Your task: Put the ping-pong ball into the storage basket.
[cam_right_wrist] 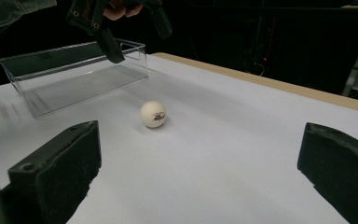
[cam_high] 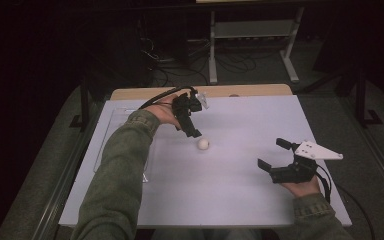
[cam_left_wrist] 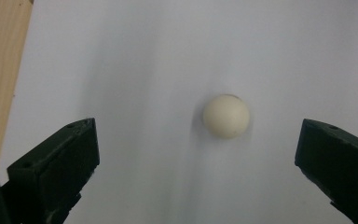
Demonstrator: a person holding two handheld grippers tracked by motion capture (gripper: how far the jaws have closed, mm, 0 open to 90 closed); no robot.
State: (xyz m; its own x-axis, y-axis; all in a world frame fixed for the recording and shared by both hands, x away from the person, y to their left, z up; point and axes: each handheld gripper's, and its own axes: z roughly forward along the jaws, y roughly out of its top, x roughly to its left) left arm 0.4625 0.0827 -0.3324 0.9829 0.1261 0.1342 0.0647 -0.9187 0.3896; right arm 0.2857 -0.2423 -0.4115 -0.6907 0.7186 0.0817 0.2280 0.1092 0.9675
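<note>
Ball [cam_high: 203,144], small and white, sits alone on the pale table sheet [cam_high: 230,200], roughly mid-table and a touch toward the person's left. The left gripper [cam_high: 192,131] hangs over it from the far-left side, tilted down, jaws spread wide and nothing between them; in the left gripper view the ball [cam_left_wrist: 226,116] lies on the sheet between the two black jaws, nearer the right one, touching neither. Off to the left a clear plastic box [cam_right_wrist: 74,74] rests on the sheet (hard to spot from above, plain in the right gripper view), open side up, near the ball but not touching it, and the left gripper [cam_right_wrist: 133,30] hovers just by its near corner. The right gripper [cam_high: 275,160] is low at the table's right, well apart from the ball, jaws apart too, aimed across at it; its view shows dark print on the ball [cam_right_wrist: 153,114]. Open sheet lies between ball and either gripper. A strip of wooden table edge [cam_high: 260,90] shows along the far side.
</note>
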